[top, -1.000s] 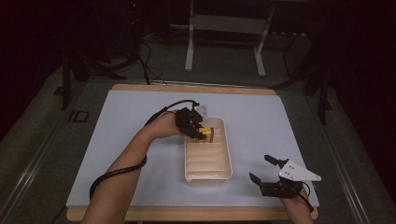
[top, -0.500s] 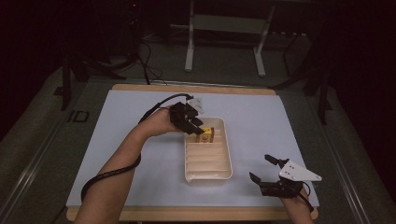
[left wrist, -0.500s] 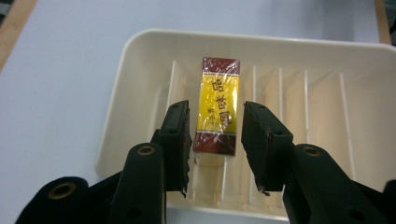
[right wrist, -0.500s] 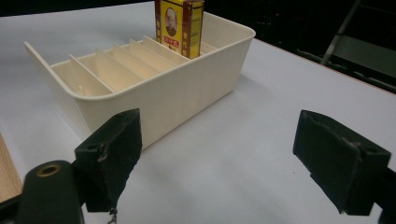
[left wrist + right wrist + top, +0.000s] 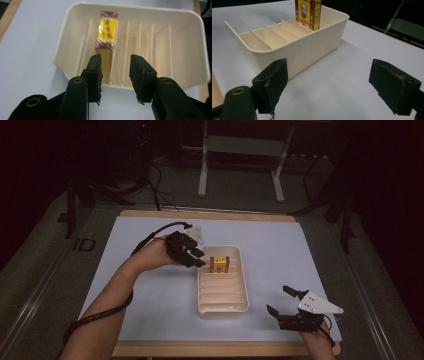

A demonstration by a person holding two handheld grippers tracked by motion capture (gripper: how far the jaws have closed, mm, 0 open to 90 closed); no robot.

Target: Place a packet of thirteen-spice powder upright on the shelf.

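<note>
left gripper (image 5: 115, 75): jaws parted, nothing between them, just left of the tray | right gripper (image 5: 335, 85): jaws spread wide, empty, well apart from tray | small yellow-and-red cardboard box (image 5: 219, 264): upright in a far slot of the cream ribbed plastic tray (image 5: 223, 306) | white table mat (image 5: 280, 245) under tray
</note>
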